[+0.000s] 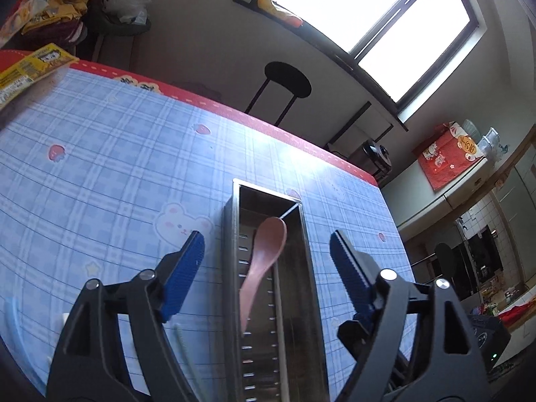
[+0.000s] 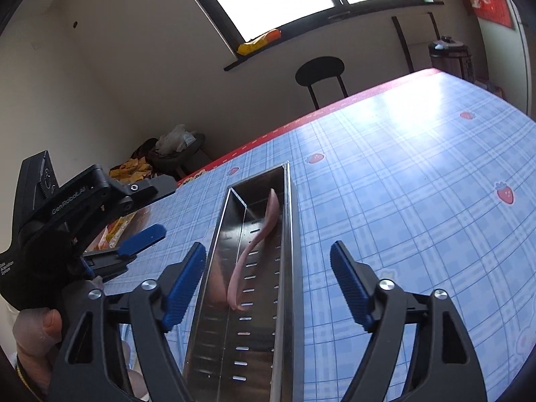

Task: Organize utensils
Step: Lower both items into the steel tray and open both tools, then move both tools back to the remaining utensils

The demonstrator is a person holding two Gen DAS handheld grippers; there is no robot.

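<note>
"GenRobot.AI" printed on black left gripper (image 2: 142, 234), jaws apart. Long slotted stainless-steel utensil box (image 1: 231, 268) on blue plaid tablecloth (image 1: 100, 167), holding pink plastic spoon (image 1: 264, 261). Right gripper (image 2: 268, 261) spread wide astride box, gripping nothing.

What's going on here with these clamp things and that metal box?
A person is tidying utensils, holding a two-finger gripper in each hand. A pink spoon already lies inside the long metal utensil box on the blue checked tablecloth. The left gripper and the right gripper both hang open above the box, holding nothing. In the left view, what look like more pale utensils lie on the cloth beside the box.
</note>
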